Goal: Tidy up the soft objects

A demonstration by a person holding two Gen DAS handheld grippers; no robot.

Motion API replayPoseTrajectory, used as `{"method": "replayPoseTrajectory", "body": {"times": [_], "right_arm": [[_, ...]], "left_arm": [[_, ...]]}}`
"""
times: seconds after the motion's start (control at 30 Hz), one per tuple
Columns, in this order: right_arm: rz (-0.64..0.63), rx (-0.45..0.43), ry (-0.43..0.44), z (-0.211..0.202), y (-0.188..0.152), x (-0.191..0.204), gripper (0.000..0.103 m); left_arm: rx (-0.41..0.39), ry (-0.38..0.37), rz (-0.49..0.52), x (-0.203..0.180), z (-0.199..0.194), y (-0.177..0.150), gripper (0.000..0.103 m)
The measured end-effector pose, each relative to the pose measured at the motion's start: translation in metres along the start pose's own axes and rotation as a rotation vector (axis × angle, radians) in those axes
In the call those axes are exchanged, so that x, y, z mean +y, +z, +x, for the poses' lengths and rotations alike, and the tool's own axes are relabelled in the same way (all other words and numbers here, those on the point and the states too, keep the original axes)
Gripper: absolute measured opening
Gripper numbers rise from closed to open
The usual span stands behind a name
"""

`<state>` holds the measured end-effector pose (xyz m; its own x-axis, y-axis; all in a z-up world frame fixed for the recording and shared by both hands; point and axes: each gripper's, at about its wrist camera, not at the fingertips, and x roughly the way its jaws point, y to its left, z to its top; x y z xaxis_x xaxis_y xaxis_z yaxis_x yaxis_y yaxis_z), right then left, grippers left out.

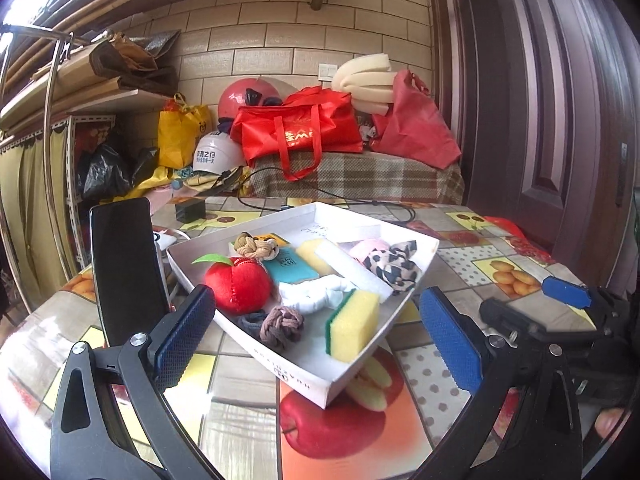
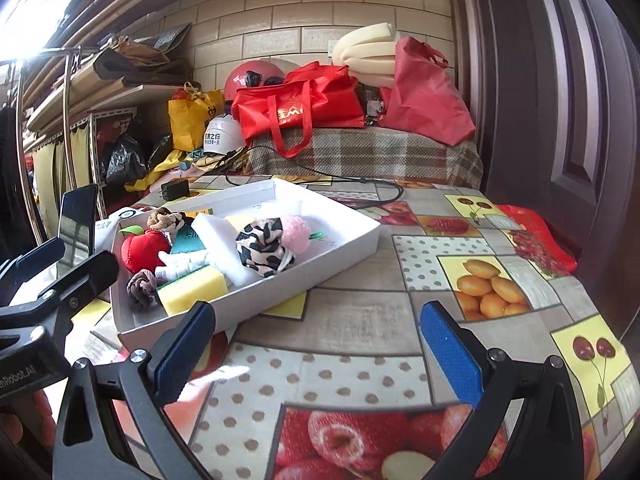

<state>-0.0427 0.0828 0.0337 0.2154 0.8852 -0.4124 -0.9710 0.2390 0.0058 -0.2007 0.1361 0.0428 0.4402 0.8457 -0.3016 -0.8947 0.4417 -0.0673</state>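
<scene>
A white cardboard tray (image 1: pixel 416 280) (image 2: pixel 352 248) on the table holds several soft things: a red plush apple (image 1: pixel 238 286) (image 2: pixel 144 250), a yellow-green sponge (image 1: pixel 354 326) (image 2: pixel 194 292), a brown knotted scrunchie (image 1: pixel 282 324) (image 2: pixel 140 284), a white cloth (image 1: pixel 316 296), a black-and-white scrunchie (image 1: pixel 396 266) (image 2: pixel 264 252), a pink puff (image 2: pixel 296 232) and a white foam block (image 1: pixel 352 270). My left gripper (image 1: pixel 316 334) is open and empty, just before the tray's near corner. My right gripper (image 2: pixel 316 352) is open and empty over the tablecloth, right of the tray.
A black phone (image 1: pixel 128 268) stands upright left of the tray. A black charger (image 2: pixel 174 190) and cable (image 2: pixel 360 182) lie behind it. Red bags (image 1: pixel 296 128), helmets and foam sit on a plaid-covered surface beyond the table. The right gripper shows in the left wrist view (image 1: pixel 568 292).
</scene>
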Motion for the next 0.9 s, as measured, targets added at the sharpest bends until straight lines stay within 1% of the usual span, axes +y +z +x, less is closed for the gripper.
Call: {"method": "replayPoseTrajectory", "body": {"times": [0.17, 0.27, 0.33, 0.4, 0.43, 0.5, 0.53, 0.57, 0.6, 0.63, 0.7, 0.77, 0.83, 0.9], "right_arm": [[0.146, -0.008, 0.007, -0.018, -0.008, -0.033, 0.103], [0.188, -0.018, 0.003, -0.035, -0.015, -0.045, 0.103], [0.214, -0.037, 0.0, -0.052, -0.021, -0.053, 0.103], [0.258, -0.056, -0.029, -0.066, -0.023, -0.063, 0.103], [0.294, -0.064, -0.039, -0.074, -0.026, -0.069, 0.103], [0.341, -0.069, -0.025, -0.085, -0.032, -0.075, 0.103], [0.351, -0.083, -0.022, -0.091, -0.034, -0.076, 0.103], [0.355, -0.123, -0.026, -0.101, -0.035, -0.076, 0.103], [0.352, -0.156, -0.032, -0.108, -0.037, -0.075, 0.103], [0.334, -0.195, -0.045, -0.118, -0.038, -0.071, 0.103], [0.281, -0.234, -0.065, -0.127, -0.037, -0.06, 0.103], [0.222, -0.257, -0.093, -0.131, -0.036, -0.048, 0.103], [0.161, -0.286, -0.17, -0.135, -0.035, -0.033, 0.103], [0.113, -0.291, -0.239, -0.135, -0.035, -0.023, 0.103]], "left_arm": [[0.011, -0.033, -0.007, 0.001, -0.013, -0.004, 0.103], [0.029, -0.019, 0.008, -0.001, -0.017, -0.006, 0.103], [0.034, 0.013, 0.033, -0.006, -0.02, -0.008, 0.103], [0.038, 0.049, 0.051, -0.01, -0.024, -0.01, 0.103], [0.043, 0.078, 0.055, -0.011, -0.026, -0.01, 0.103], [0.055, 0.144, 0.054, -0.014, -0.031, -0.013, 0.103], [0.063, 0.172, 0.046, -0.013, -0.033, -0.013, 0.103], [0.076, 0.194, 0.032, -0.012, -0.034, -0.014, 0.103], [0.092, 0.196, 0.018, -0.011, -0.035, -0.016, 0.103], [0.107, 0.182, 0.009, -0.01, -0.036, -0.017, 0.103], [0.134, 0.162, 0.007, -0.012, -0.04, -0.019, 0.103], [0.13, 0.184, 0.022, -0.019, -0.049, -0.019, 0.103], [0.109, 0.204, 0.042, -0.025, -0.059, -0.017, 0.103], [0.095, 0.217, 0.069, -0.032, -0.067, -0.013, 0.103]]}}
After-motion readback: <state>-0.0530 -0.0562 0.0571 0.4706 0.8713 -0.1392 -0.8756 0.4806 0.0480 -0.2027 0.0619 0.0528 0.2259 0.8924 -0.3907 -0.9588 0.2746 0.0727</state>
